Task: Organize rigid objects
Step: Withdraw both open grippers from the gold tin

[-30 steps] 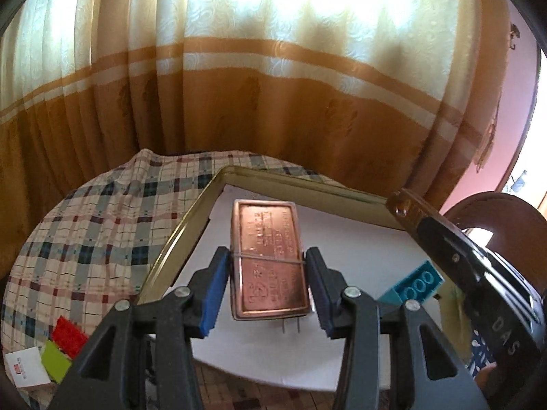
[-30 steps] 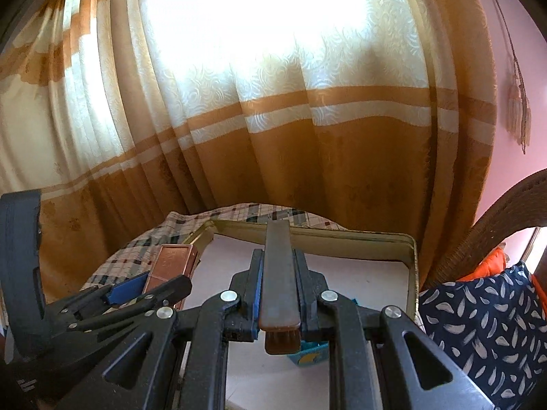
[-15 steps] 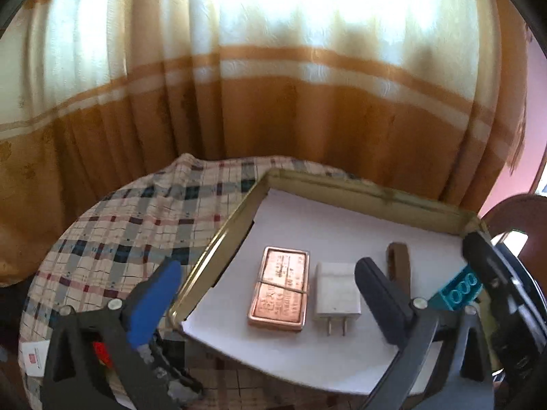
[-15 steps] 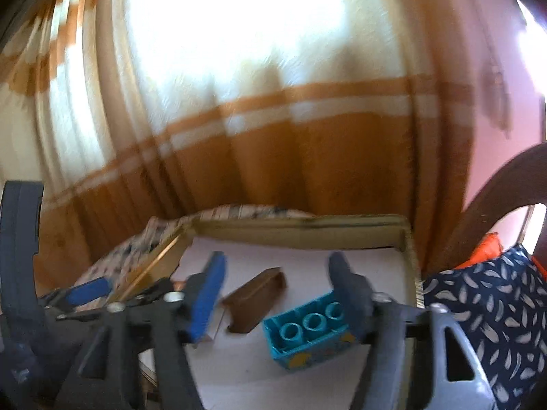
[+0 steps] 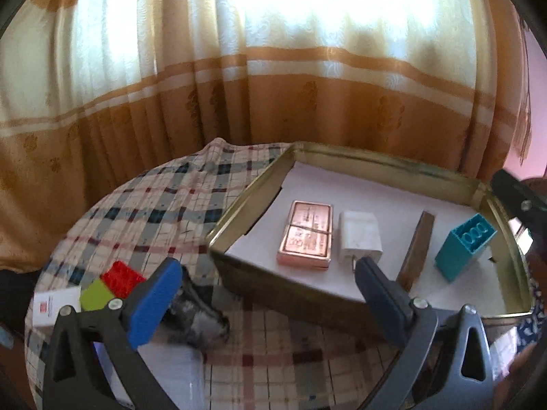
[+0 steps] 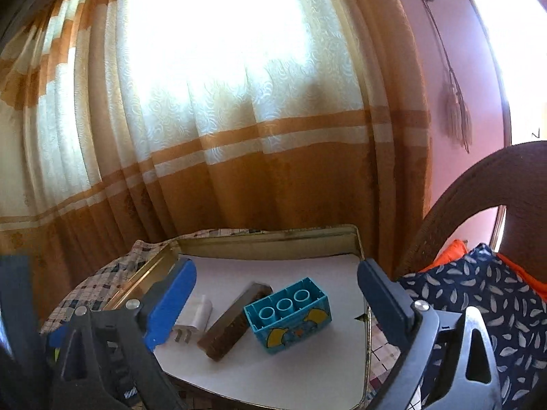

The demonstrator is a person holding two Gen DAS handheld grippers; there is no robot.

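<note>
Left wrist view: tray point(image 5: 239, 205) on the worktop point(image 5: 143, 212), holding in a row a copper tin point(image 5: 306, 235), a white charger point(image 5: 359, 237), a brown bar point(image 5: 417, 249) and a teal block point(image 5: 461, 249). Left gripper point(image 5: 263, 290) jaws apart, empty, short of the tray's near edge.
Right wrist view: right gripper point(image 6: 277, 300) jaws just opened wide; bar and block lay between them untouched. All likely stiff and light; grip by the long flat sides

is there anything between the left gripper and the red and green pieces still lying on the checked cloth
Nothing visible. The left gripper is open and empty, and the red piece and green piece lie on the tablecloth just beyond its left finger, outside the tin tray.
</note>
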